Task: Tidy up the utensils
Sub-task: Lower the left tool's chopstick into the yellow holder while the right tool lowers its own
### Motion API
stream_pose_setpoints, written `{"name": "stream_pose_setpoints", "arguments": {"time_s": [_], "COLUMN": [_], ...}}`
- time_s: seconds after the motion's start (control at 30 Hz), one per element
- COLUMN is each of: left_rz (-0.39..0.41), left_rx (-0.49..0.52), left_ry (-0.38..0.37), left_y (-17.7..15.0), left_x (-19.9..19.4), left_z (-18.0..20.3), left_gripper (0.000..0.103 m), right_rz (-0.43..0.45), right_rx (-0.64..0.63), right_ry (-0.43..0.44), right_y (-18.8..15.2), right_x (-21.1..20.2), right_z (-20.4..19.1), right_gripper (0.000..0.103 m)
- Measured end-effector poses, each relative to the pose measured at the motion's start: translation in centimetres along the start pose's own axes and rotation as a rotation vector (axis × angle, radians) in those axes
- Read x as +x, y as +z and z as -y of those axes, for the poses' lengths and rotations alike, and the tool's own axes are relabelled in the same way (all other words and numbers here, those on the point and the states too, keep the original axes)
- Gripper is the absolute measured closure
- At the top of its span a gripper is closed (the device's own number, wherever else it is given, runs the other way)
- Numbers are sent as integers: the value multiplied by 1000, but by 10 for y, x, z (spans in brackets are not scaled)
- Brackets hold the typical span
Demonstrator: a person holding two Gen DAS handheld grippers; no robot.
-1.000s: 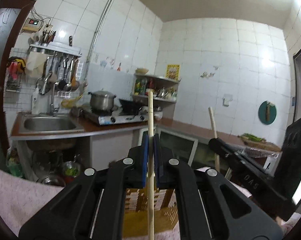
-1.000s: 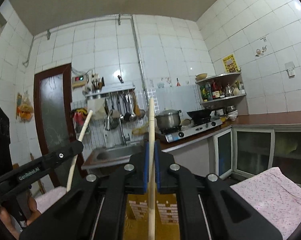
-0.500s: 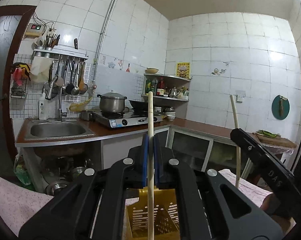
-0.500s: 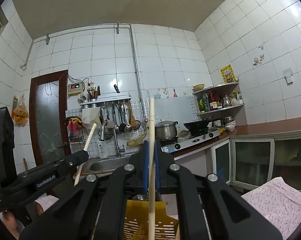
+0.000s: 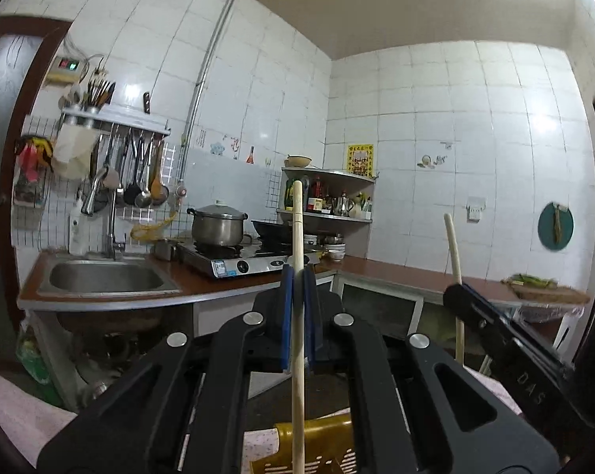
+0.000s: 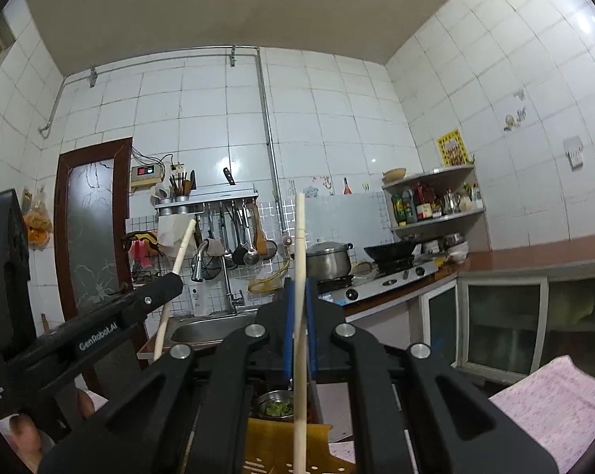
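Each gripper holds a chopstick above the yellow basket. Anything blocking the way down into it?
Nothing visible does. The left gripper holds its chopstick upright over the yellow basket; the right gripper holds its own chopstick likewise.

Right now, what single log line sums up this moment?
left claw: shut on chopstick, upright | right claw: shut on second chopstick, upright | yellow basket: below both | phase: carrying, not yet placed

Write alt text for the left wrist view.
The left gripper is shut on an upright wooden chopstick above a yellow slotted basket. To its right, the right gripper holds a second chopstick. Behind are a sink and stove.
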State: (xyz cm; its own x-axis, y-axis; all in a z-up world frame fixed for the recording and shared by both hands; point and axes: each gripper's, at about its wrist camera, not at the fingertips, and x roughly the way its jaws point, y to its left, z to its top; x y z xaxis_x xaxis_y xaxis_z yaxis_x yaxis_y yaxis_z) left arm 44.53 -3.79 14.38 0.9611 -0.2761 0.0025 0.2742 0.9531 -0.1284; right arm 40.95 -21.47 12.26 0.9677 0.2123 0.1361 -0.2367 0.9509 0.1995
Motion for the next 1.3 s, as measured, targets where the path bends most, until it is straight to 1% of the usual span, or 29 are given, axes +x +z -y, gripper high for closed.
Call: {"name": "stream_pose_setpoints", "arguments": {"time_s": [0.07,0.13,0.27,0.43,0.67,0.77,0.97,1.13,1.3], "left_rz": [4,-1,-8,-4,-30,-40,-61,-76,-97], "left_rx": [-23,-27,3,45,55,75,52,71,64], "left_ry": [-8,-16,-8,9,21,31,40,46,46], "left_y": [-3,-6,-14,-22,-36,-42,-54,-62,-65], "left_x": [4,10,19,18,17,15,8,-2,-11], "left_z": [-4,-4,3,8,4,4,-5,-5,-9], "left_gripper": [99,99,99,99,99,99,99,99,99], "right_rz": [19,19,8,6,-7,-20,-57,-96,-131], "right_rx": [-5,1,1,-6,-23,-29,-37,-41,-34], "right_ry": [-10,-17,-23,-24,-31,-33,-28,-26,-21], "right_y": [-1,-1,-4,-10,-16,-19,-30,-42,-51], "right_x": [0,2,8,13,19,20,21,18,14], "right_z": [3,8,9,8,4,4,6,10,12], "right_gripper": [97,97,97,97,97,97,97,97,97]}}
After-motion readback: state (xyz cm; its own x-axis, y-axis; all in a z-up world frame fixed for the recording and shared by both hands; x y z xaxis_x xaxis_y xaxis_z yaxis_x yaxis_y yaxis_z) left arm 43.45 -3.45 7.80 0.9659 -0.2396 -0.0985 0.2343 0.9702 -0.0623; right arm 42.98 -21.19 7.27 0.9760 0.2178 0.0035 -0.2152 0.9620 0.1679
